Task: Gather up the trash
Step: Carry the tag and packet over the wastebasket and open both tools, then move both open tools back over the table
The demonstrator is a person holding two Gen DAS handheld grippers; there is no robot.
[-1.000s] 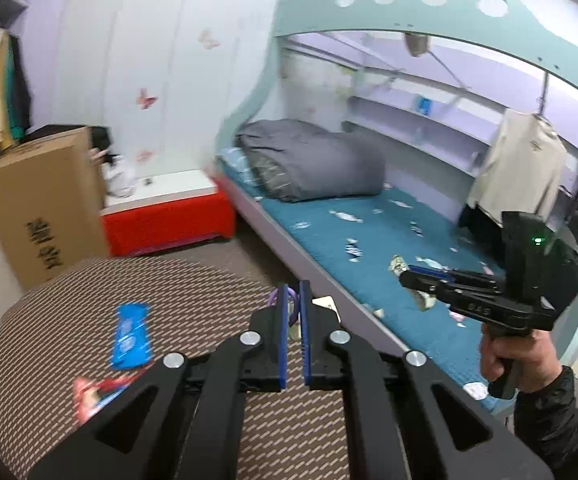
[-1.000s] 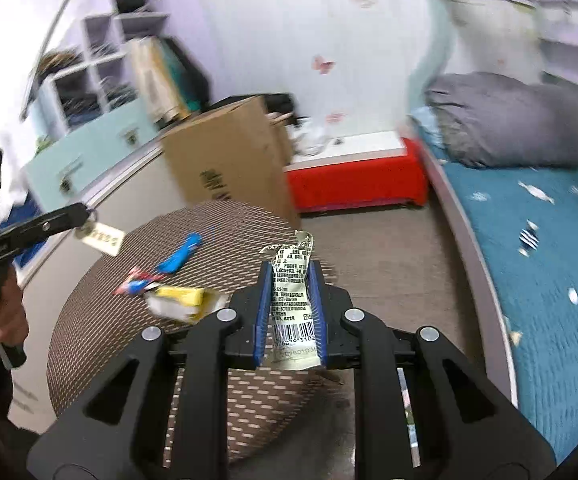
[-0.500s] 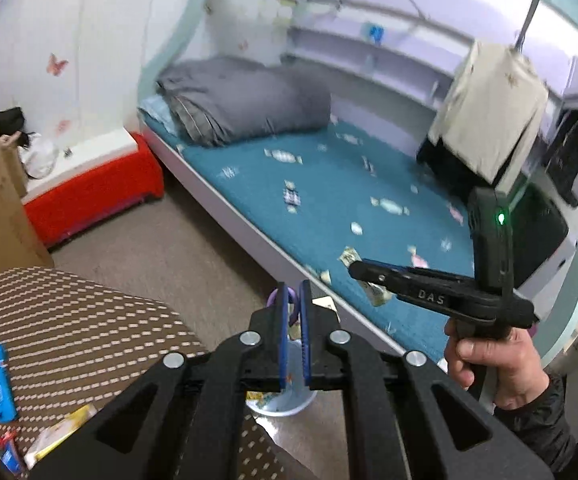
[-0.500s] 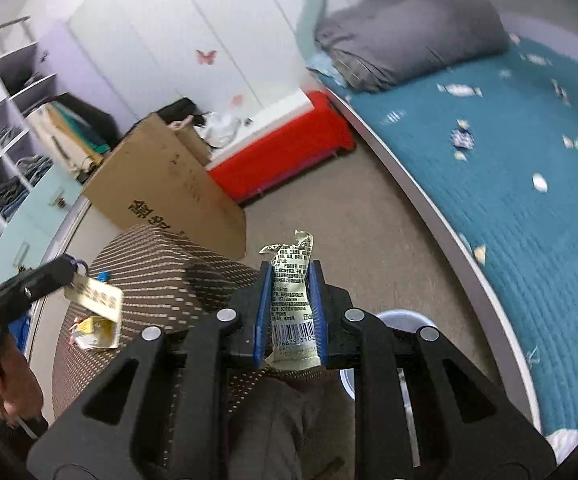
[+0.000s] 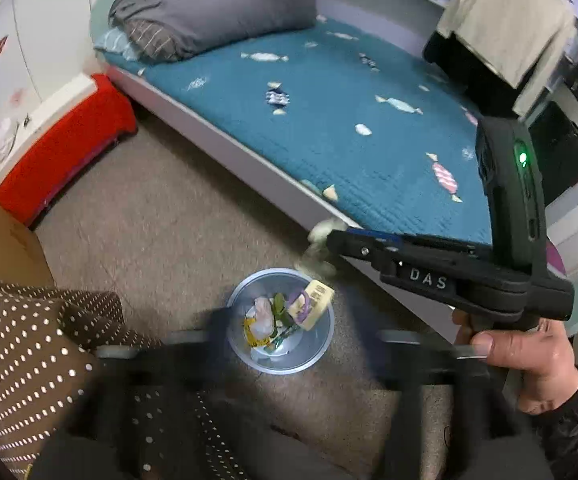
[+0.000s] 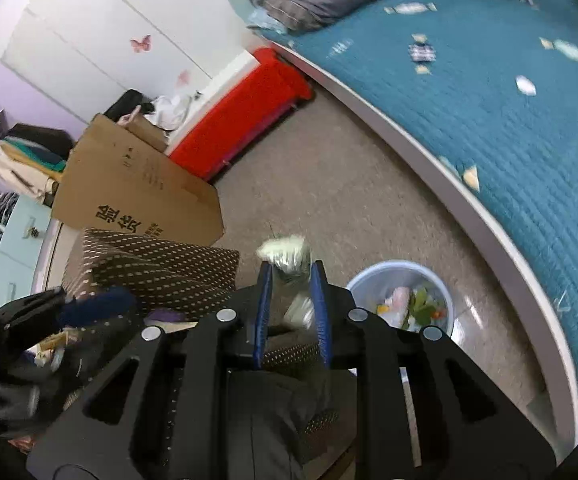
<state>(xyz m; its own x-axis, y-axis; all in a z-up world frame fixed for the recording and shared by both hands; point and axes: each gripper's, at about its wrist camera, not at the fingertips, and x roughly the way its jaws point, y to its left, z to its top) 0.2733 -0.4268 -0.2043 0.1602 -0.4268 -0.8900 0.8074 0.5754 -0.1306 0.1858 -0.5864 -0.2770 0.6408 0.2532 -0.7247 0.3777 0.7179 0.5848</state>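
Note:
A small pale blue bin stands on the floor beside the bed, with several wrappers inside. A cream tag with a purple loop lies loose at its mouth. My left gripper hangs over the bin, blurred, its jaws opening wide with nothing between them. In the right wrist view the bin sits just right of my right gripper. Its jaws are opening, and a blurred pale green wrapper is slipping between the blue pads. The same wrapper shows at that gripper's tip above the bin rim.
The teal bed with its white edge runs along the right. A red bench and a cardboard box stand at the back. The brown dotted table is close on the left. Bare floor surrounds the bin.
Both grippers swung from the table down over the bin. The left jaws sprang open and the tag dropped into the bin. The right jaws loosened on the wrapper.

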